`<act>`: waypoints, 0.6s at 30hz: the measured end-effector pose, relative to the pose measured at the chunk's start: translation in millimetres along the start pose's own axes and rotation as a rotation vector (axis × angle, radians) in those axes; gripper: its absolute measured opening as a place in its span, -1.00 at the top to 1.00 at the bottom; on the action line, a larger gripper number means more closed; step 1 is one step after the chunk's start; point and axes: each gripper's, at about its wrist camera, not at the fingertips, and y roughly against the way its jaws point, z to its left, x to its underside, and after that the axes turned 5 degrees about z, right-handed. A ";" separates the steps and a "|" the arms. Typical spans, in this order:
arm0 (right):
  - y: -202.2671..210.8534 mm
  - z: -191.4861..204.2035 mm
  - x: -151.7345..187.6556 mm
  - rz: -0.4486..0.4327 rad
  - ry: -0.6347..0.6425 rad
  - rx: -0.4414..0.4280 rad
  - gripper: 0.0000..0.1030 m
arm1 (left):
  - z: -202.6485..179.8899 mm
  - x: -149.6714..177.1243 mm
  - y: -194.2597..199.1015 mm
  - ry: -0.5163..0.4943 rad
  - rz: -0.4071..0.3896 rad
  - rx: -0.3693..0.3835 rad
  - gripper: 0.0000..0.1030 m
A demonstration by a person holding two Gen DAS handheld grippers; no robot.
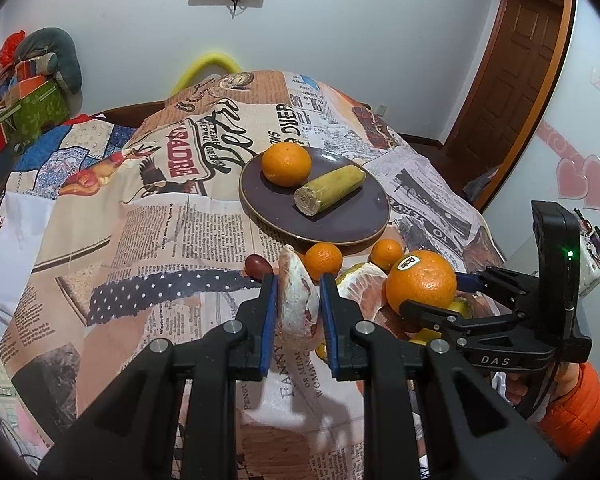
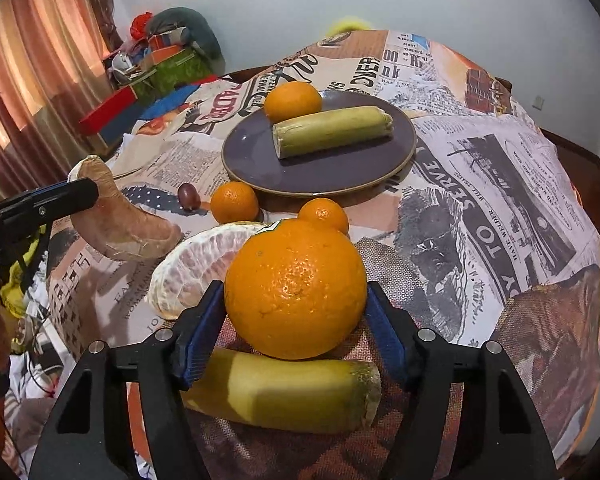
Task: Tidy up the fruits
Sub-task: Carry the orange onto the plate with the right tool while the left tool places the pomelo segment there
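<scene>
Newsprint cloth covers the desk. On it I see the purple plate holding an orange and a cane stick. Nearer, my right gripper has the big orange between its blue fingers, pads at its sides. My left gripper is clamped on a pomelo wedge, raised off the cloth.

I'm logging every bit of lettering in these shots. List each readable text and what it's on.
"DAS": right gripper, on its black body.
"OVER": tablecloth, big dark letters behind the plate.
"TO SERVE": tablecloth, banner right of the plate.
"WOMAN": tablecloth, near the left gripper.
Sticker on the large orange: too small to read.
Fine newsprint columns: too blurred to read.
</scene>
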 end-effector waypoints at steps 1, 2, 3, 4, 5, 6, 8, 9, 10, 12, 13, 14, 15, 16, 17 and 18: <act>0.8 0.6 -0.2 -0.003 0.001 0.000 -0.26 | -1.0 -1.0 1.1 -0.004 -0.004 0.001 0.60; 1.6 1.0 -0.8 -0.006 0.003 -0.001 -0.26 | -2.5 -2.3 2.4 -0.008 -0.010 0.002 0.61; 3.2 0.8 -1.2 -0.012 0.003 -0.004 -0.25 | -4.0 -3.8 3.7 -0.013 -0.016 0.004 0.61; 4.8 0.5 -1.9 -0.018 0.002 -0.005 -0.25 | -5.7 -5.5 4.9 -0.018 -0.022 0.006 0.61; 7.4 0.0 -2.6 -0.026 0.001 -0.008 -0.25 | -7.0 -7.3 6.1 -0.022 -0.028 0.009 0.61; 9.3 -0.3 -3.9 -0.033 0.001 -0.009 -0.25 | -8.1 -9.1 6.9 -0.026 -0.032 0.011 0.61; 13.2 -0.8 -6.5 -0.047 0.002 -0.009 -0.25 | -11.3 -14.0 8.3 -0.036 -0.043 0.013 0.61; 14.8 -0.9 -8.1 -0.053 0.002 -0.009 -0.25 | -12.4 -16.1 8.5 -0.039 -0.047 0.013 0.61; 17.3 -1.8 -9.9 -0.062 0.001 -0.009 -0.25 | -13.4 -18.8 8.7 -0.042 -0.053 0.014 0.61; 20.6 -2.4 -13.4 -0.075 0.000 -0.008 -0.25 | -14.6 -24.0 8.3 -0.045 -0.060 0.017 0.61; 22.4 -2.9 -15.3 -0.083 -0.001 -0.008 -0.25 | -14.8 -26.5 8.3 -0.045 -0.063 0.019 0.61; 24.3 -4.5 -17.7 -0.090 -0.002 -0.008 -0.25 | -15.5 -29.7 7.4 -0.047 -0.065 0.021 0.61; 25.3 -5.7 -19.5 -0.095 -0.003 -0.008 -0.25 | -16.0 -32.5 6.5 -0.047 -0.067 0.022 0.61; 25.9 -7.1 -21.6 -0.101 -0.005 -0.007 -0.25 | -15.9 -34.9 5.5 -0.048 -0.069 0.022 0.61; 26.7 -8.6 -23.8 -0.106 -0.006 -0.005 -0.25 | -16.4 -38.1 4.2 -0.052 -0.072 0.022 0.61; 27.2 -10.1 -26.0 -0.111 -0.006 -0.001 -0.25 | -17.1 -40.8 3.1 -0.055 -0.074 0.021 0.61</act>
